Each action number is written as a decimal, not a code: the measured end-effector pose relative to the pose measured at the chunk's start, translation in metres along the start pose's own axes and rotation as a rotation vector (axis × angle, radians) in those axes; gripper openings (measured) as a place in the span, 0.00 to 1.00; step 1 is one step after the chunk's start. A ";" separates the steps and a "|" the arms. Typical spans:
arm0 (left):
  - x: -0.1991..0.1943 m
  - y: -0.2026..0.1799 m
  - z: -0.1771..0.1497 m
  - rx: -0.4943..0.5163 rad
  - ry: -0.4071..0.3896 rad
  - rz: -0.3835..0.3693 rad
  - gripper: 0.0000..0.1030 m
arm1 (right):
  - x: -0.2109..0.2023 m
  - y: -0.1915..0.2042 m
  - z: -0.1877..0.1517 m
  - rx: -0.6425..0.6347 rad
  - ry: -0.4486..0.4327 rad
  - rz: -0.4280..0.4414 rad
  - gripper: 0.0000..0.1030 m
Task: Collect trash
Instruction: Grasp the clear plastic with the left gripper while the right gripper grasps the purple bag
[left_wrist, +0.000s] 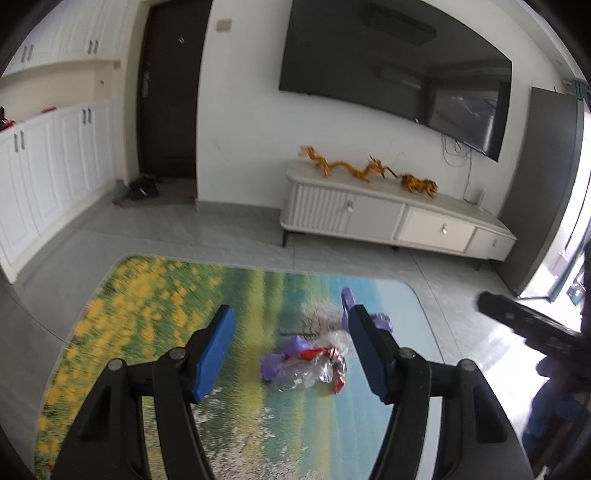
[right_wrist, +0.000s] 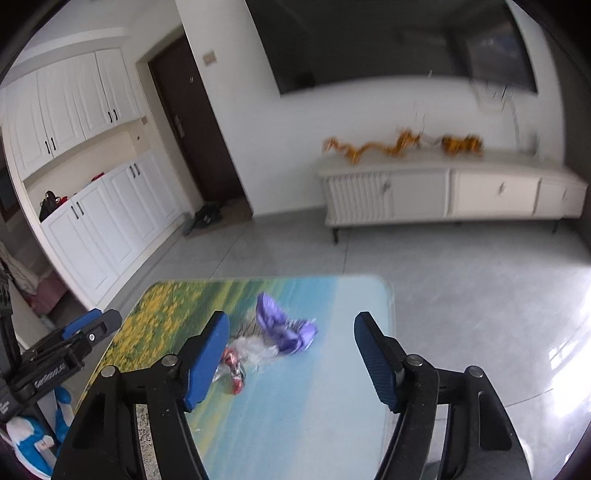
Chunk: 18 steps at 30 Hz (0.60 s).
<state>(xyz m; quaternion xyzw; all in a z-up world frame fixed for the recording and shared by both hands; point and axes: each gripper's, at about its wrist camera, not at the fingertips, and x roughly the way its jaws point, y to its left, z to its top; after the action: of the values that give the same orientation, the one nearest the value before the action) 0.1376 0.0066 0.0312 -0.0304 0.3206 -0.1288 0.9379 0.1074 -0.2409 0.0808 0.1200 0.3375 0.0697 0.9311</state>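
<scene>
A short line of white lettering is printed on the black body of the left gripper (right_wrist: 92, 325), seen at about nine o'clock in the right wrist view, but it is too small and blurred to be read. No other text, label, brand or number can be made out.

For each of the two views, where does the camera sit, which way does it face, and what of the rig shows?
Left wrist: rides the left gripper, looking forward and down over the table at the trash pile; both its blue pads stand apart with nothing gripped; the right gripper enters at the right edge.
Right wrist: rides the right gripper, facing the same pile from further right; the left gripper shows at the left edge.
Shared: the table, the trash pile, TV cabinet, door.
</scene>
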 end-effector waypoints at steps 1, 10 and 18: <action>0.007 0.001 -0.005 0.001 0.013 -0.014 0.60 | 0.011 -0.003 -0.002 0.010 0.017 0.013 0.65; 0.056 -0.002 -0.036 0.068 0.096 -0.099 0.55 | 0.098 -0.018 -0.017 0.031 0.138 0.048 0.63; 0.086 -0.001 -0.054 0.098 0.166 -0.135 0.44 | 0.139 -0.024 -0.033 0.087 0.195 0.094 0.52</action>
<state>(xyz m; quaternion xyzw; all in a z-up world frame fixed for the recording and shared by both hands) 0.1697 -0.0156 -0.0622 0.0046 0.3876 -0.2091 0.8978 0.1932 -0.2283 -0.0357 0.1684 0.4230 0.1098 0.8835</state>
